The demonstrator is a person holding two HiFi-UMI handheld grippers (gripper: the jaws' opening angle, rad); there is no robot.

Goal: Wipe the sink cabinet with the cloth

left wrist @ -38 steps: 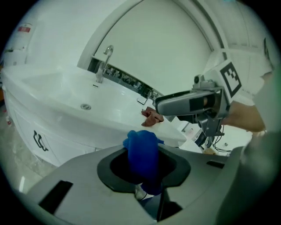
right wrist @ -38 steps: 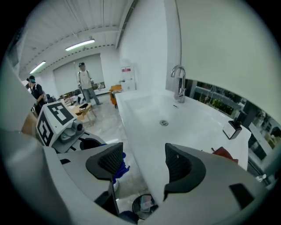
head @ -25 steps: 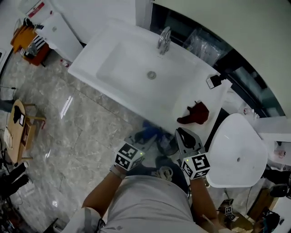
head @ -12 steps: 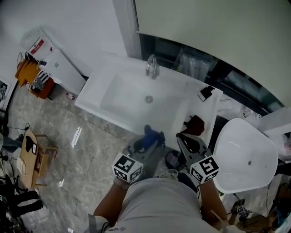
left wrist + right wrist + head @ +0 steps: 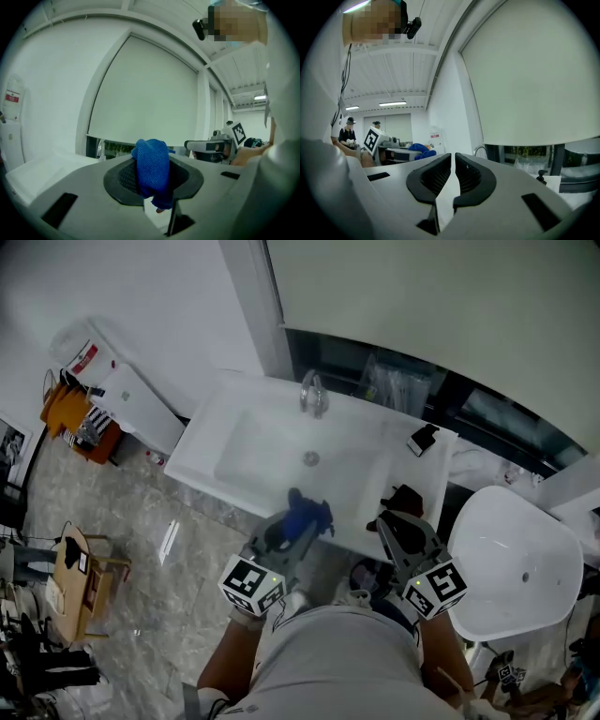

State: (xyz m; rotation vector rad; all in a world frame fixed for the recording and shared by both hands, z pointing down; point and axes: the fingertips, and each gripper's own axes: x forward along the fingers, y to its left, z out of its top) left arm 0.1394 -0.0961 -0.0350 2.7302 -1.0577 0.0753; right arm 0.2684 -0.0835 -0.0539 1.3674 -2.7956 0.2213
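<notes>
Blue cloth pinched up, white sink cabinet beyond it.

Blue cloth (image 5: pixel 311 512) (image 5: pixel 152 171): knitted weave, bunched into a wad and clamped between the jaws of the left gripper (image 5: pixel 296 521), one fold poking above them and a tail drooping below. From the head view it sits over the near edge of the sink cabinet (image 5: pixel 202 460), about mid-width; contact with that edge cannot be told. Sink cabinet: white top with a rectangular sunken basin at left and a flat shelf at right, set against the far wall.
</notes>
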